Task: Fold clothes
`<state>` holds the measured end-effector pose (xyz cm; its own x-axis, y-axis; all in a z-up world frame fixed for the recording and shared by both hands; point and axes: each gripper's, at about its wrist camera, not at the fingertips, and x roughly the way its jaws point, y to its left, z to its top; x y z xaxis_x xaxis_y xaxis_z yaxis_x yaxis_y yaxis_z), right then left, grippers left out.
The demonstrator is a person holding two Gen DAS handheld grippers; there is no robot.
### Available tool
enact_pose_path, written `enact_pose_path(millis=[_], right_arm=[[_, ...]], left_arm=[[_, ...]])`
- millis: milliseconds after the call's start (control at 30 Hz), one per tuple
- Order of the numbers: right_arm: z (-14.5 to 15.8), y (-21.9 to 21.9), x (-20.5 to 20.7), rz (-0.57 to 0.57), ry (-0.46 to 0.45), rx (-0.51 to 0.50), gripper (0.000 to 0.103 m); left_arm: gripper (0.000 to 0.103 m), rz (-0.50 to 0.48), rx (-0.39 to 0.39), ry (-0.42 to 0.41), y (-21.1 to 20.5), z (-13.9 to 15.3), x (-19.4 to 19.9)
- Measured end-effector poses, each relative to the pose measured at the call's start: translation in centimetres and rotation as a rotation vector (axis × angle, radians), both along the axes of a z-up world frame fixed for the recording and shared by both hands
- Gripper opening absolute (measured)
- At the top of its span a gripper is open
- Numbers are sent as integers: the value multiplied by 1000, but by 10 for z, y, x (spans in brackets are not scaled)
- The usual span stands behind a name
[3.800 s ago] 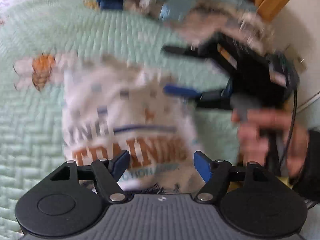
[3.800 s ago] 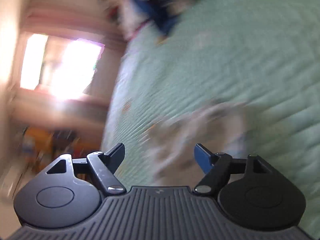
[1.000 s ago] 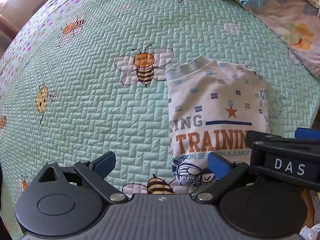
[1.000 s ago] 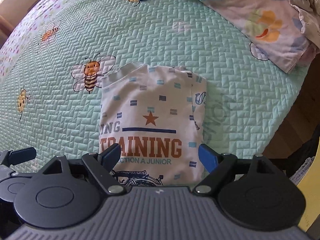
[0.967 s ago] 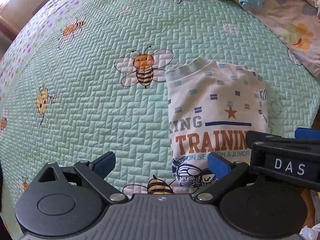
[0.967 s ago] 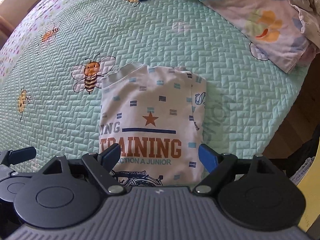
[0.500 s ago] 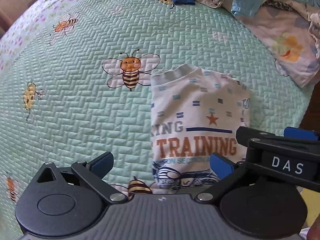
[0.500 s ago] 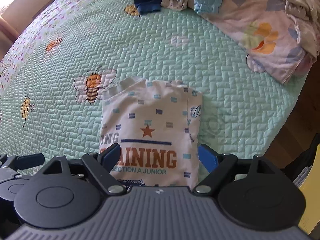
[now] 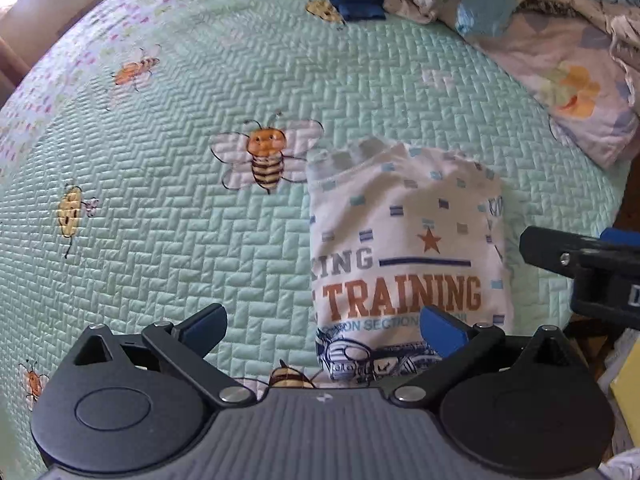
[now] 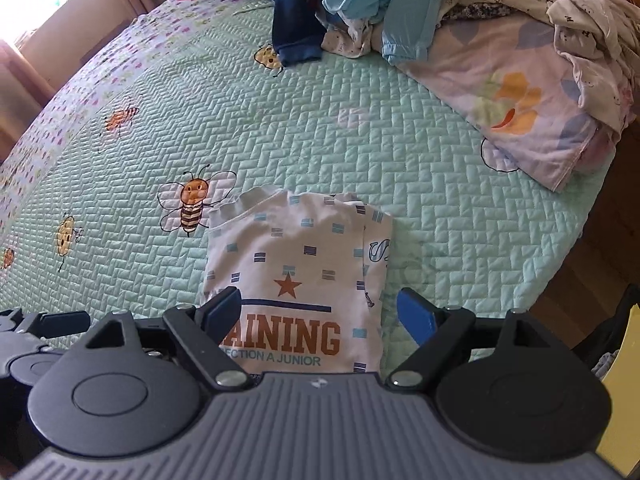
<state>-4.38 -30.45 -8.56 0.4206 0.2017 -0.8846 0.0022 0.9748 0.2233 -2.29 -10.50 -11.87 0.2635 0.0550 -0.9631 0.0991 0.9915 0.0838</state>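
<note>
- White knit, printed in orange, the folded shirt lies flat on the mint quilted bed in the left wrist view. It sits ahead and to the right of the left tool, its long axis running near to far and its ribbed hem at the far end. The left tool's blue pads are spread with nothing between them; only the right pad overlaps the shirt's near right corner in the picture. The right tool's black finger pokes in at the right edge.
- Mint quilt again in the right wrist view: the shirt lies straight ahead of the right tool, centred between its spread, empty pads. The right tool therefore looks better lined up with it. The unfolded pile waits well apart at the far right of the bed, probably the next target.
</note>
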Motion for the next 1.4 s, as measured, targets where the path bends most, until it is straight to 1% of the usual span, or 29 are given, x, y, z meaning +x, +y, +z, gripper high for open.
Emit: enact_pose_path(millis=[133,233,400,733,900,1033,1167,1400], right_arm=[[-2,-6,-5,0,9,-3,86],[-3,-6,-7,1,18,-8,86],[-1,-2,-4,2,20,-6,86],[1,3,-1,13,19,4,86],[2,6,-2,20,17,3,86],[3,7,-2,24,14,3,86],[2,7,-3,22,14,3,86],[1,6,-2,22,17,1,86]], left_arm=[[102,-29,-13,24,-3,-3,1],[102,-30,2,13,-7,-2,0],[102,-41,-16,17,-9,2,0],[102,-25,-12,29,-4,2,0],[102,-16,-16,18,-2,3,-1],[102,-14,-30,10,-2,5,0],[102,8,-56,29,0,4,1],[102,27,-40,12,1,5,1]])
